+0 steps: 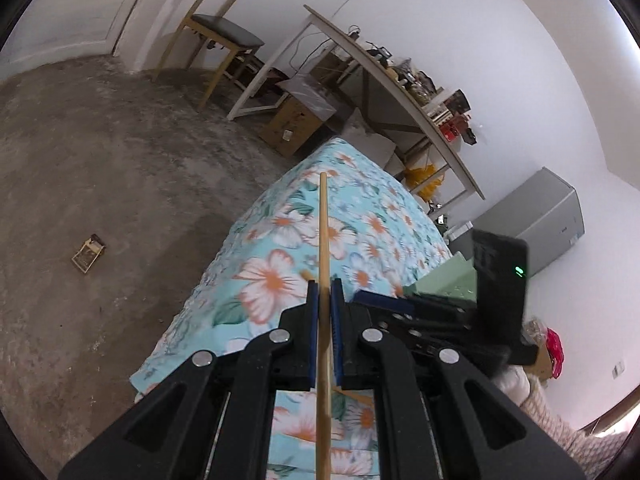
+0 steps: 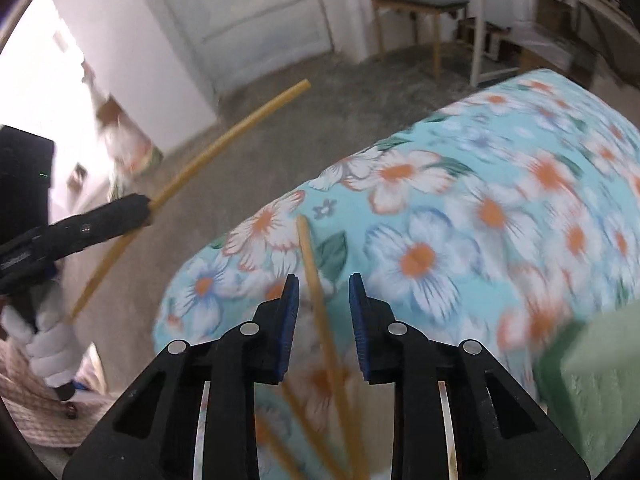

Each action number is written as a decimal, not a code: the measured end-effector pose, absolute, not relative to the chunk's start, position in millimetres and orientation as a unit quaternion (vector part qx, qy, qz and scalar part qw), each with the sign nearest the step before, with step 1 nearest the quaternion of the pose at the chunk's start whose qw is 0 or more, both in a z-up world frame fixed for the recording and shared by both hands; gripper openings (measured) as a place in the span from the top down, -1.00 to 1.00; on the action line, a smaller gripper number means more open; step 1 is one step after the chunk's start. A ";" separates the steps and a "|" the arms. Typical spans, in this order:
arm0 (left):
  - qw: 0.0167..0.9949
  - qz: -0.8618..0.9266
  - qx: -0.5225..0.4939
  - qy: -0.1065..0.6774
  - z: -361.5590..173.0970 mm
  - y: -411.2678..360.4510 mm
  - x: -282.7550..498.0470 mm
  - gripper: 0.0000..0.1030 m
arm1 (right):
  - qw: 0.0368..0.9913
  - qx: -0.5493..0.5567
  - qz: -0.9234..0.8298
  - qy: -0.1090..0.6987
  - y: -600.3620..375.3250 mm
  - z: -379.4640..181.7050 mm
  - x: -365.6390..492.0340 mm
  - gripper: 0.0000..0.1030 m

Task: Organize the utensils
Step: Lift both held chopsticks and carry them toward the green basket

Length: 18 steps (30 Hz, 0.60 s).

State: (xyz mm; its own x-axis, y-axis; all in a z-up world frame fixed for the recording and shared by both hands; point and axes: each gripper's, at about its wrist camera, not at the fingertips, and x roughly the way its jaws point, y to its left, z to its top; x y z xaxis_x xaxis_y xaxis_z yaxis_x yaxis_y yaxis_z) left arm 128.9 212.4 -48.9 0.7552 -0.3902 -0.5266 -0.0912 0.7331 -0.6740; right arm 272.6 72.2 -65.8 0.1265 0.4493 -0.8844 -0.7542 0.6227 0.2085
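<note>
My left gripper (image 1: 325, 286) is shut on a long wooden chopstick (image 1: 323, 224), which runs straight out between its blue pads over the floral tablecloth (image 1: 372, 216). In the right wrist view that left gripper (image 2: 136, 208) is at the left and holds the same chopstick (image 2: 228, 136) out over the floor. My right gripper (image 2: 323, 280) points down at the cloth (image 2: 500, 184). Another chopstick (image 2: 310, 260) lies between its fingers, and a gap shows on each side of it. Several more blurred chopsticks (image 2: 296, 412) lie beneath it. A pale green box (image 2: 592, 384) stands at the lower right.
The cloth-covered table ends just beyond both grippers, with bare concrete floor (image 1: 100, 168) past its edge. A wooden chair (image 1: 218, 36) and a cluttered white trestle table (image 1: 384, 76) stand by the far wall. A cardboard box (image 1: 292, 124), a grey fridge (image 1: 540, 220) and a small box (image 1: 88, 254) on the floor are also there.
</note>
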 end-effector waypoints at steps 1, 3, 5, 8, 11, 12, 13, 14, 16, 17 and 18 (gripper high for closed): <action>0.866 -0.084 -0.358 0.340 -50.9 215.1 129.2 0.90 | 0.731 -0.159 0.410 0.522 78.9 -69.2 275.1 0.53; 0.864 -0.082 -0.359 0.342 -55.7 219.5 130.0 0.90 | 0.722 -0.184 0.413 0.525 90.6 -75.0 278.5 0.53; 0.864 -0.082 -0.360 0.342 -59.1 222.3 132.2 0.90 | 0.717 -0.198 0.413 0.526 97.7 -77.3 280.6 0.55; 0.864 -0.083 -0.362 0.341 -59.6 222.1 132.6 0.90 | 0.717 -0.217 0.409 0.521 105.0 -76.3 276.1 0.67; 0.864 -0.084 -0.360 0.342 -59.8 220.4 133.0 0.90 | 0.715 -0.230 0.407 0.520 107.5 -78.0 272.3 0.88; 0.864 -0.086 -0.361 0.342 -59.6 219.5 133.3 0.90 | 0.716 -0.236 0.405 0.518 108.4 -78.8 268.8 0.89; 0.863 -0.088 -0.362 0.341 -59.1 218.4 133.9 0.90 | 0.718 -0.245 0.401 0.512 109.1 -78.3 266.0 0.92; 0.863 -0.090 -0.362 0.339 -59.1 217.4 134.8 0.90 | 0.721 -0.250 0.399 0.508 109.3 -76.4 264.2 0.92; 0.862 -0.092 -0.365 0.340 -58.6 214.3 133.8 0.90 | 0.728 -0.240 0.397 0.505 107.0 -68.0 262.1 0.93; 0.860 -0.094 -0.368 0.341 -59.6 213.3 134.4 0.90 | 0.732 -0.236 0.395 0.503 106.6 -65.3 260.8 0.93; 0.856 -0.097 -0.372 0.345 -60.5 210.9 135.0 0.90 | 0.740 -0.228 0.388 0.501 102.0 -59.1 261.8 0.93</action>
State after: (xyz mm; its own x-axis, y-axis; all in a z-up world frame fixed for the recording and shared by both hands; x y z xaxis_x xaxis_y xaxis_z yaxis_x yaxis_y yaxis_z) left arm 135.0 210.9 -60.5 0.7434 -0.4229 -0.5183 -0.0905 0.7041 -0.7043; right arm 261.8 102.0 -59.1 0.1985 0.3447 -0.9175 -0.8021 0.5951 0.0501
